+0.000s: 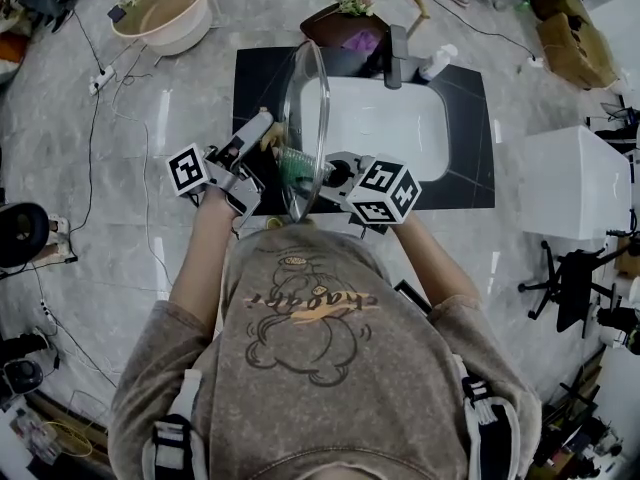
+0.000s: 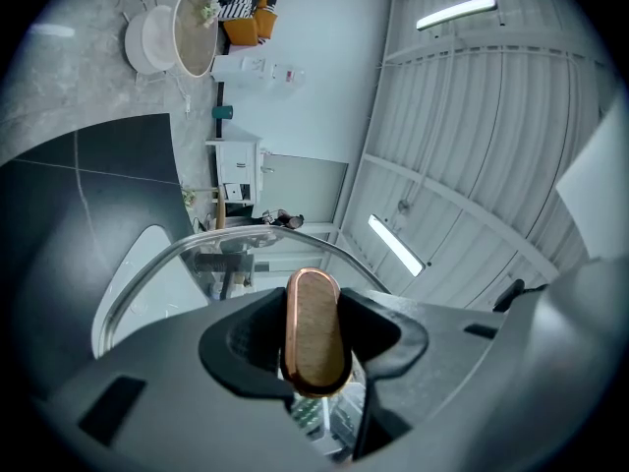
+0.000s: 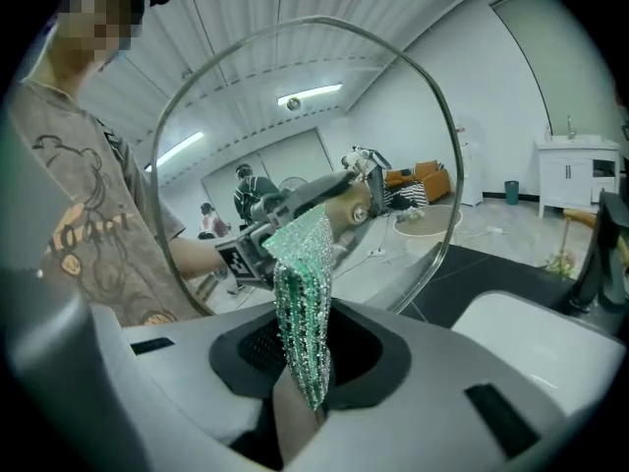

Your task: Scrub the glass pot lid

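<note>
A round glass pot lid (image 1: 310,98) stands on edge above the sink, its steel rim (image 3: 447,136) ringing the right gripper view. My left gripper (image 1: 262,146) is shut on the lid's wooden handle (image 2: 314,330), which fills the gap between its jaws (image 2: 314,342). My right gripper (image 1: 335,175) is shut on a green sparkly scrub cloth (image 3: 303,293). The cloth (image 1: 295,164) rises from the jaws and lies against the lid's inner face near its middle. Through the glass I see the handle (image 3: 349,205) and the left gripper (image 3: 257,236) behind it.
A white sink basin (image 1: 400,123) sits in a black counter (image 1: 465,138), with a dark faucet (image 1: 397,58) and a white bottle (image 1: 437,61) behind it. A beige tub (image 1: 165,8) stands on the floor far left, a white cabinet (image 1: 575,183) to the right.
</note>
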The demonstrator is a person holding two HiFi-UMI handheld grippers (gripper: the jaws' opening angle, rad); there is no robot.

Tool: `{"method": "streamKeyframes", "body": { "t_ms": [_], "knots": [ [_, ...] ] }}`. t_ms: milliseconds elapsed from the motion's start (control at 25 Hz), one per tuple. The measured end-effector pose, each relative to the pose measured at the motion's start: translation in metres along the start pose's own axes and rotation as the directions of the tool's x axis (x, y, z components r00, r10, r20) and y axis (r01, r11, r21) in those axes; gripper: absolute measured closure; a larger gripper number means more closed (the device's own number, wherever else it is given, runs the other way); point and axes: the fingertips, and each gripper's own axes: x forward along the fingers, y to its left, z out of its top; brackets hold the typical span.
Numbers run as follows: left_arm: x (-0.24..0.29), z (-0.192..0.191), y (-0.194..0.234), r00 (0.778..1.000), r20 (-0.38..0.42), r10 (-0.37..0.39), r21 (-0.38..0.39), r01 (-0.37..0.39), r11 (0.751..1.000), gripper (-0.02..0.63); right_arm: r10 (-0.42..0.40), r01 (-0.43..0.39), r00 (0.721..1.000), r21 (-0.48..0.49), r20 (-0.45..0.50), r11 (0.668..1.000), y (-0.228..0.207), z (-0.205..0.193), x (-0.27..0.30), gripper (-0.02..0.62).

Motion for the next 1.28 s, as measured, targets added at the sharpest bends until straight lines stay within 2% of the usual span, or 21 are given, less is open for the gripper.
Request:
{"method": "streamKeyframes", "body": {
  "t_ms": [440, 840, 1080, 1280],
  "knots": [
    [-0.006, -0.01, 0.007, 1.0, -0.005, 0.009, -0.017, -0.009, 1.0, 0.435, 0.038, -0.037, 0.996, -0.018, 0.081, 0.999, 0.035, 0.031, -0.041, 0.505],
    [-0.008, -0.015, 0.006, 1.0, -0.02, 0.01, -0.025, -0.011, 1.0, 0.435, 0.002, 0.0, 0.987, -0.014, 0.162, 1.0, 0.025, 0.07, -0.066, 0.505],
    [-0.004, -0.022, 0.004, 0.999, -0.047, -0.004, -0.03, 0.003, 1.0, 0.435, -0.071, 0.073, 0.99, -0.01, 0.118, 0.997, -0.002, 0.063, -0.05, 0.505],
    [-0.003, -0.024, 0.0, 0.998, -0.064, -0.006, -0.02, 0.005, 1.0, 0.435, -0.091, 0.091, 0.994, -0.004, 0.055, 0.996, -0.014, 0.047, -0.033, 0.505]
  ]
}}
